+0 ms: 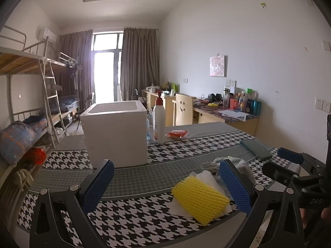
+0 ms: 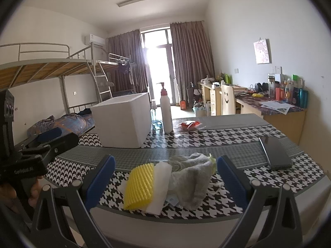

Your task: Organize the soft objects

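Two tools (image 1: pixel 165 186) (image 2: pixel 165 181) (both agape), one box (image 1: pixel 115 132)

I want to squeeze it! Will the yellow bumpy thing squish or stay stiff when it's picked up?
The yellow foam net is probably squishy and very light: it looks like ribbed foam mesh. It may bend when gripped, and lying loose on white sheets, it could slide.

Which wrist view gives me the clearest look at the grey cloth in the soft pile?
The right wrist view. There the grey cloth lies whole and centred between the open right tool's fingers, beside the yellow foam net. In the left wrist view the cloth is mostly hidden behind a blue finger pad.
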Demonstrator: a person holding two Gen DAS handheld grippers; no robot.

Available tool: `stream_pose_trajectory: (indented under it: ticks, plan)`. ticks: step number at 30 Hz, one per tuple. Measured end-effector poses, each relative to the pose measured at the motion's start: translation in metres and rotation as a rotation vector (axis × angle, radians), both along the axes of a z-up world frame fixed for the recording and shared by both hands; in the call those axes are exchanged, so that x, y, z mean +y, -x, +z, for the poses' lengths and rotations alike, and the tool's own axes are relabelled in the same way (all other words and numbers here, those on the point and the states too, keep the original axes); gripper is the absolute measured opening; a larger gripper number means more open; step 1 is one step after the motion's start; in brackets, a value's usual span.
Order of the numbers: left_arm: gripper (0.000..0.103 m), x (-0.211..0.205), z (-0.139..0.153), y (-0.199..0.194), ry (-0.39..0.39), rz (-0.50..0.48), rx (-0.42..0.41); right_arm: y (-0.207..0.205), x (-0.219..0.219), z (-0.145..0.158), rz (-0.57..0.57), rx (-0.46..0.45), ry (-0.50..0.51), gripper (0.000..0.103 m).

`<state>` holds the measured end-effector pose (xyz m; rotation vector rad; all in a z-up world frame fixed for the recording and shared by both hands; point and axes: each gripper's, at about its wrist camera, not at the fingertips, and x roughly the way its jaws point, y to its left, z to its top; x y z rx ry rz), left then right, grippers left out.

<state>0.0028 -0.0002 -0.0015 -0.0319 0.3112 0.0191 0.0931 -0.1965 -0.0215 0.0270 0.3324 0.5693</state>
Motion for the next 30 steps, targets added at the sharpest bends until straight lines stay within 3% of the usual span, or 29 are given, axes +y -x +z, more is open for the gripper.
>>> stream_pose_trajectory:
  ticks: [11,30]
  plan:
    - [0.102,-0.009,-0.004,-0.003,-0.002,-0.033,0.018,-0.003,-0.004,0.0,-0.006,0.014,-0.006,0.1]
    - [0.102,-0.026,-0.042,-0.033,0.032,-0.09,0.184,-0.019,-0.01,-0.029,-0.056,0.117,0.05,0.1]
